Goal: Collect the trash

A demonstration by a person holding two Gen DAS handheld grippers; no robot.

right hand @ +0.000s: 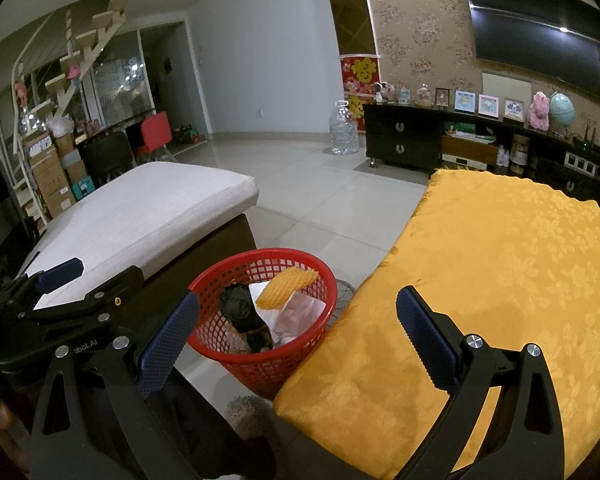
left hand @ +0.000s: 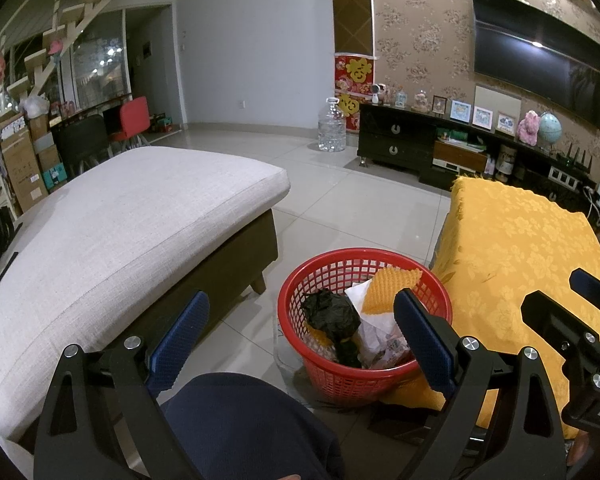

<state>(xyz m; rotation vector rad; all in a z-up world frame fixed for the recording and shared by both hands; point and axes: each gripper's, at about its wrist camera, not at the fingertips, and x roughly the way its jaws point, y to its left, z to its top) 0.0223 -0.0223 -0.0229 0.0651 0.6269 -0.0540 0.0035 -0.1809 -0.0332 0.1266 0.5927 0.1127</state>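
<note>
- Room: pale glossy tiled floor, floral beige wallpaper on the far right wall, plain white wall at the far middle. An open-tread staircase rises at far left.
- Grey woven-fabric sofa cushion on a dark base fills the left; the weave is coarse, the edges piped and rounded.
- Yellow damask cloth with a leaf pattern covers a flat surface on the right. It is slightly glossy, and its near corner hangs down.
- Large black curved television on the wallpapered wall; under it a long dark cabinet carries small framed pictures, a pink plush and a globe.
- Clear ribbed plastic water jug stands on the floor, left of the cabinet.
- Red plastic lattice basket, round, stands on the floor between cushion and cloth, touching the cloth's hanging edge. Collected trash lies inside: a crumpled black bag, white crumpled paper, a yellow foam mesh sleeve on top.
- Left gripper: black frame, blue textured pads, jaws spread wide, nothing between them; held above the near rim of the basket.
- Right gripper: same build, jaws wide apart, empty; one finger over the cloth, the other beside the basket.
- Dark blue fabric, a person's clothing, shows at near centre.
</note>
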